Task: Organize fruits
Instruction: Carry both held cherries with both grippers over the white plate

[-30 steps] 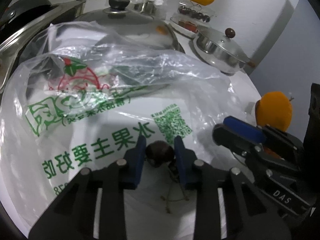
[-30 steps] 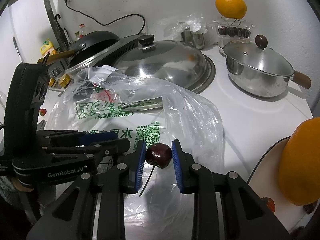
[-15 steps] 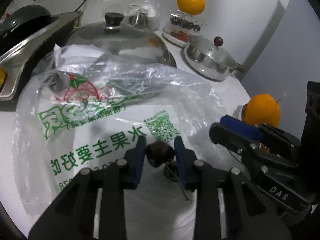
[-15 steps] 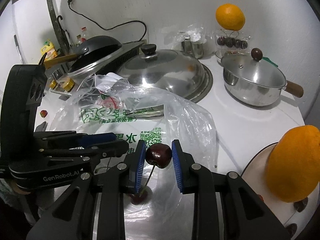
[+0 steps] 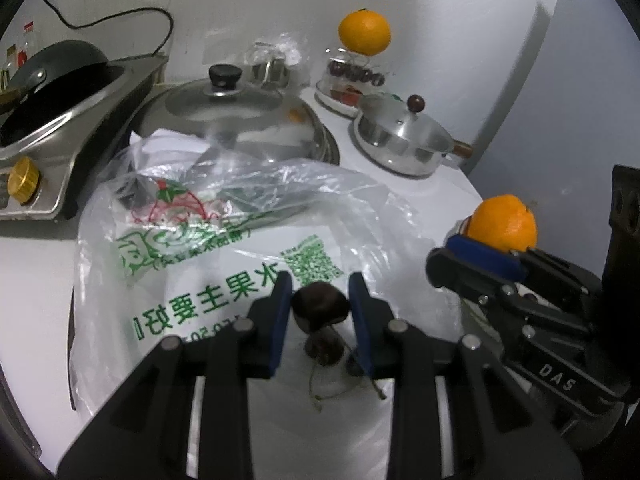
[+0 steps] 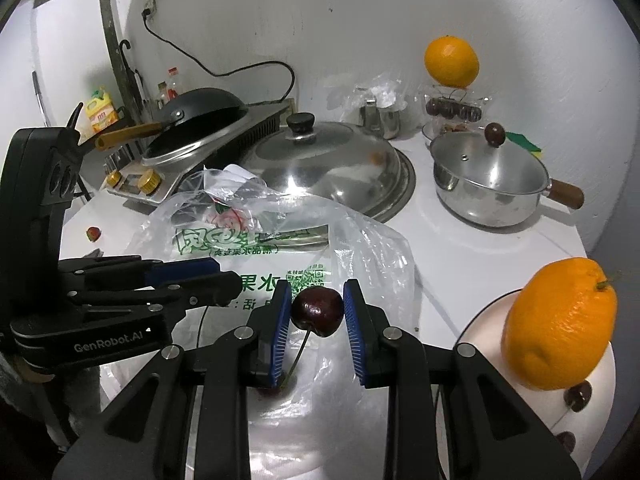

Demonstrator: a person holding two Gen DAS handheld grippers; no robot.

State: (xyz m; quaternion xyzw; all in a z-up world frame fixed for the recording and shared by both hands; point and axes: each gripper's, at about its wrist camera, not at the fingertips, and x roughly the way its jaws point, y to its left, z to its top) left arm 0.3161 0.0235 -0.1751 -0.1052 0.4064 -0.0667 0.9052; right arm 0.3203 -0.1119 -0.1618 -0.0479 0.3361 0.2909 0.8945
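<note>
- Holding a dark cherry (image 5: 319, 303) in my left gripper (image 5: 318, 306), I see the blue pads closed against both sides of the fruit, right at the fingertips.
- My right gripper (image 6: 316, 312) is closed in the same way on a second cherry (image 6: 317, 311); its stem hangs down between the fingers.
- Both held cherries are up in the air above the plastic bag (image 6: 280, 240), which lies crumpled on the white counter (image 6: 480, 256) and has green print on it.
- Below the left gripper, one more cherry (image 5: 325, 350) lies on the bag, with some loose stems near it.
- In the right wrist view, just right of my right gripper, there is a white plate (image 6: 600, 380). An orange (image 6: 560, 324) stands on it, and a few dark cherries lie at the plate's edge beside the orange.
- Farther back stands a small steel pot (image 6: 488, 188) with its lid on and a wooden handle, and a big domed lid (image 6: 324, 160) covers a wide pan.
- At the wall a clear box (image 6: 452, 108) holds dark cherries, and a second orange (image 6: 451, 62) rests on top of it.
- One small red fruit (image 6: 93, 233) lies alone on the counter at the left; I cannot tell what kind it is.
</note>
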